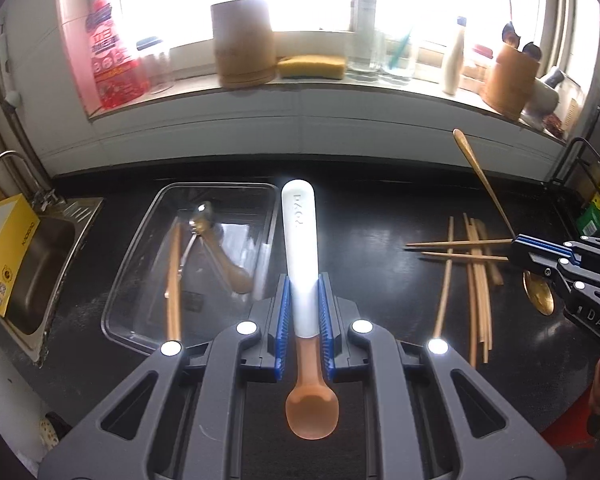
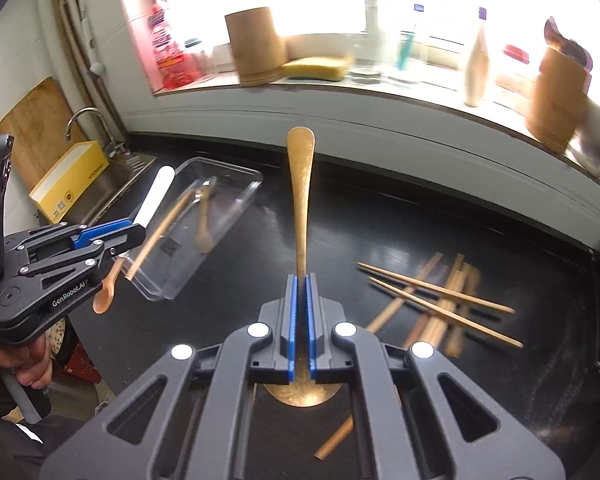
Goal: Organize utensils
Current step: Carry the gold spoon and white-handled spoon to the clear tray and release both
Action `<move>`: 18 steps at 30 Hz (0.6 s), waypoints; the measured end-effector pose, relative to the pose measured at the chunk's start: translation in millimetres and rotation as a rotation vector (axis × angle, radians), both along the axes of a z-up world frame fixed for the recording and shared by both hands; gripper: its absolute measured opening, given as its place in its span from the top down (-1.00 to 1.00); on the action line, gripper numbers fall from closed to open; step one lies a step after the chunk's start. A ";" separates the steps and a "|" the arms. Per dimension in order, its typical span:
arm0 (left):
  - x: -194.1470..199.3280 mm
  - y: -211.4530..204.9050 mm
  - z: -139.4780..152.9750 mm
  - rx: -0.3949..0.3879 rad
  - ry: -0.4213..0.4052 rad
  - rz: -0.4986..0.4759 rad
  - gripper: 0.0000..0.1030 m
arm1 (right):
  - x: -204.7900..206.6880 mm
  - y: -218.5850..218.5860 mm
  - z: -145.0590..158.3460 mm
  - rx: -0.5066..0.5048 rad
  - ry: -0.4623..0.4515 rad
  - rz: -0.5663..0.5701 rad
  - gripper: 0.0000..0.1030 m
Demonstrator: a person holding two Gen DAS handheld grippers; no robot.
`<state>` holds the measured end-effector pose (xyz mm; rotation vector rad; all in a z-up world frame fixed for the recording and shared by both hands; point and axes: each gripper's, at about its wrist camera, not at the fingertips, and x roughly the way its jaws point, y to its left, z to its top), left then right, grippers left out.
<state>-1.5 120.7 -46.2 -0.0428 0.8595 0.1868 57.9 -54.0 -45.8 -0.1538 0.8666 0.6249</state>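
Observation:
My left gripper (image 1: 303,292) is shut on a white-handled spoon (image 1: 299,240) with an orange bowl, handle pointing away, above the black counter just right of the clear plastic tray (image 1: 120,304). The tray holds a metal spoon, a wooden spoon and a chopstick. My right gripper (image 2: 301,280) is shut on a gold spoon (image 2: 301,184), handle pointing up and away, its bowl under the jaws. Several wooden chopsticks (image 2: 440,304) lie scattered on the counter to its right. The left gripper (image 2: 134,236) appears at the left of the right wrist view, the right gripper (image 1: 518,246) at the right of the left wrist view.
A steel sink (image 1: 40,264) with a yellow box (image 1: 4,252) sits at the left, a tap behind it. The windowsill holds a wooden canister (image 1: 244,44), a sponge (image 1: 312,66), glasses, bottles and a wooden utensil holder (image 1: 508,80). A wire rack (image 1: 596,184) stands far right.

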 end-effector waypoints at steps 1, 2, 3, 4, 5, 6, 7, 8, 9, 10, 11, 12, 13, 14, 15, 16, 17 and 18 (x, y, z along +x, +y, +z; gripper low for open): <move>-1.0 6.8 -0.2 0.000 0.001 0.007 0.73 | 0.3 8.2 -0.6 0.001 0.002 0.007 0.90; -1.7 13.4 -0.6 0.000 0.003 0.013 0.73 | 0.9 18.9 -1.1 0.001 0.004 0.017 0.90; -2.8 22.8 -1.0 0.001 0.005 0.023 0.73 | 1.3 29.7 -1.4 0.000 0.004 0.028 0.90; -3.7 30.6 -1.4 0.001 0.007 0.030 0.73 | 1.2 36.6 -1.6 0.000 0.005 0.036 0.90; -4.2 36.4 -1.7 0.001 0.007 0.035 0.73 | 1.7 49.5 -2.1 0.000 0.007 0.051 0.90; -5.2 43.3 -2.2 0.001 0.008 0.042 0.73 | 1.3 58.4 -2.4 0.000 0.007 0.058 0.90; -6.4 52.9 -3.3 0.000 0.010 0.052 0.73 | 1.4 69.3 -2.9 0.000 0.009 0.070 0.90; -7.3 59.9 -3.9 -0.001 0.011 0.060 0.73 | 1.6 77.0 -2.7 0.000 0.010 0.078 0.90; -8.4 69.2 -5.1 -0.003 0.015 0.069 0.73 | 2.1 87.4 -3.1 0.000 0.012 0.089 0.90; -8.7 75.0 -5.8 -0.005 0.016 0.075 0.73 | 2.5 97.5 -3.4 0.000 0.014 0.101 0.90; -9.1 81.8 -6.8 -0.007 0.019 0.083 0.73 | 2.3 104.9 -3.1 -0.001 0.014 0.109 0.90; -9.3 90.4 -8.1 -0.008 0.023 0.091 0.73 | 2.7 114.9 -3.4 -0.002 0.016 0.121 0.90; -9.3 95.2 -8.9 -0.010 0.024 0.096 0.73 | 3.2 124.9 -3.9 -0.004 0.017 0.132 0.90; -9.2 101.4 -9.8 -0.012 0.026 0.101 0.73 | 3.1 133.3 -4.4 -0.004 0.017 0.141 0.90; -9.2 105.8 -10.3 -0.013 0.028 0.106 0.73 | 3.2 141.0 -4.7 -0.004 0.019 0.149 0.90; -8.0 112.7 -11.5 -0.014 0.031 0.111 0.73 | 3.7 147.2 -5.2 -0.004 0.021 0.156 0.90; -7.0 117.8 -12.7 -0.014 0.034 0.115 0.73 | 5.6 157.6 -6.1 -0.002 0.025 0.163 0.90; -5.6 123.3 -14.1 -0.016 0.036 0.120 0.73 | 7.3 164.2 -6.9 0.001 0.032 0.168 0.90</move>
